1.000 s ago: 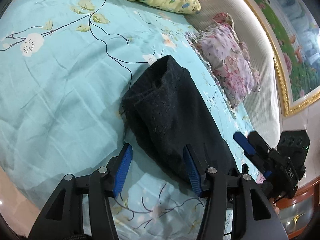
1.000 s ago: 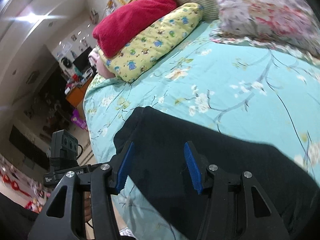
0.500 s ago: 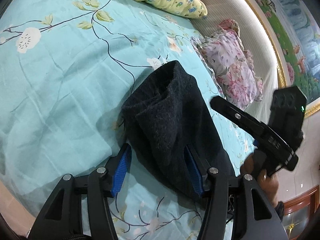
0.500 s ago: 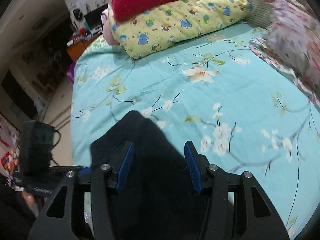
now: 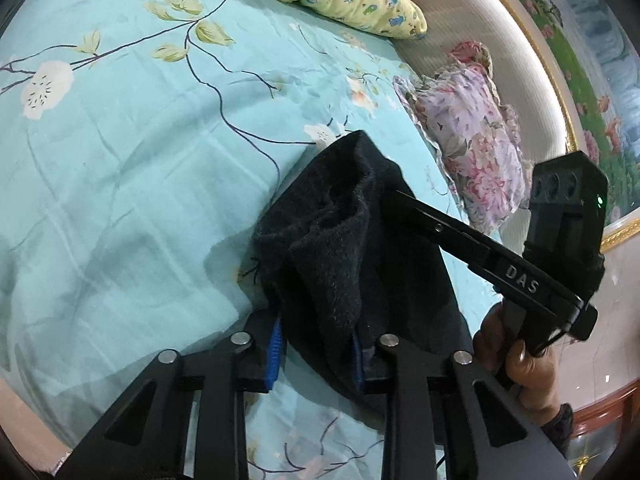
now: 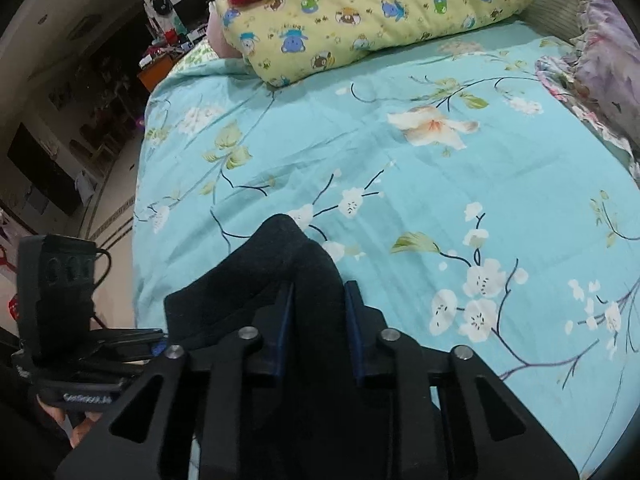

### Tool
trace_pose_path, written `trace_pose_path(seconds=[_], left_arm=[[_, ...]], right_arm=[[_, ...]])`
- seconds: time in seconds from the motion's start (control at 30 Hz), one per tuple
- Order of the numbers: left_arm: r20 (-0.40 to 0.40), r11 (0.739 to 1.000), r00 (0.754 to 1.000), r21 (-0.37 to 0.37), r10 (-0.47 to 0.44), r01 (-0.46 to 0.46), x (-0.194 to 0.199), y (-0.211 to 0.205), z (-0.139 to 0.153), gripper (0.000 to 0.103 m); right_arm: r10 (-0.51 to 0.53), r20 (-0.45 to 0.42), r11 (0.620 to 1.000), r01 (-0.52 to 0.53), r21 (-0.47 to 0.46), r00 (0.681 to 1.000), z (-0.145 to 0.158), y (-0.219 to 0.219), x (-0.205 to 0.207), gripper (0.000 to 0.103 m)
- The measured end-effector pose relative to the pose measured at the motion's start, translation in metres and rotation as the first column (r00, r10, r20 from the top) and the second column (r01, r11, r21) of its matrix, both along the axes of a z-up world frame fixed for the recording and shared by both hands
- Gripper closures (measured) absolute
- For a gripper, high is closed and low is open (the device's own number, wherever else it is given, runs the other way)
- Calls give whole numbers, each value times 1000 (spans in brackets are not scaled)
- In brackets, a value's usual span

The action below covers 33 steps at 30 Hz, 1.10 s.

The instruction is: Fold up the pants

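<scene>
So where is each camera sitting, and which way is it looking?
Left wrist: on the left hand-held gripper, facing down its fingers at the black pants on the bed sheet; the person's right hand shows.
Right wrist: on the right hand-held gripper, facing the pants and yellow pillow.
Both share pants, sheet, pillow, each other's gripper.

Both grippers' jaws have just been closing, each w/ black cloth between them. Left gripper point(image 5: 316, 354), wide apart a sec ago astride the pants point(image 5: 360, 264), now pinches a raised fold of cloth; pants edge is bunched and lifted off the sheet. Right gripper point(image 6: 318, 330), earlier off to the side over the far end of the pants, has swung in beside the left one; its pads now clamp the cloth. In left view its finger now lies across the pants.
</scene>
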State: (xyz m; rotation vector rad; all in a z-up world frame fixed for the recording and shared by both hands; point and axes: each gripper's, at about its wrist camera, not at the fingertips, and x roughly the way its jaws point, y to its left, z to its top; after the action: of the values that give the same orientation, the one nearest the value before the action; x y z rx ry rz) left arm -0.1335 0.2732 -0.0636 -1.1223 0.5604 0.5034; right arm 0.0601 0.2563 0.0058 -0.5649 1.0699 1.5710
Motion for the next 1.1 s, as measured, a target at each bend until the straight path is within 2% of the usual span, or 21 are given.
trace_pose_path(seconds=[0.13,0.27,0.47,0.63,0.8,1.1], left_arm=[[7,999,1000,35,-6,5,1,-8,15,82],[36,995,999,94,-27,24,3,-21,40,83],[75,979,993,188,-94,79,14,-49,82,84],[100,960,981,244,-167,139,30,-82,111,84],[96,930,962,296,-254,216,53,-120,133,84],[59,873,922,350,-383,340,94,-184,150,84]], right_arm=[[-27,-12,999,27,44,1000,15,-15,-1,82],[-78,-69,990,85,111,995,36,-38,9,83],[-169,-136,955,196,222,976,70,-88,26,83],[-239,-250,906,308,291,938,84,-135,47,83],[-300,-311,852,400,338,902,90,-177,62,83],[-397,-427,739,559,375,812,81,-259,88,84]])
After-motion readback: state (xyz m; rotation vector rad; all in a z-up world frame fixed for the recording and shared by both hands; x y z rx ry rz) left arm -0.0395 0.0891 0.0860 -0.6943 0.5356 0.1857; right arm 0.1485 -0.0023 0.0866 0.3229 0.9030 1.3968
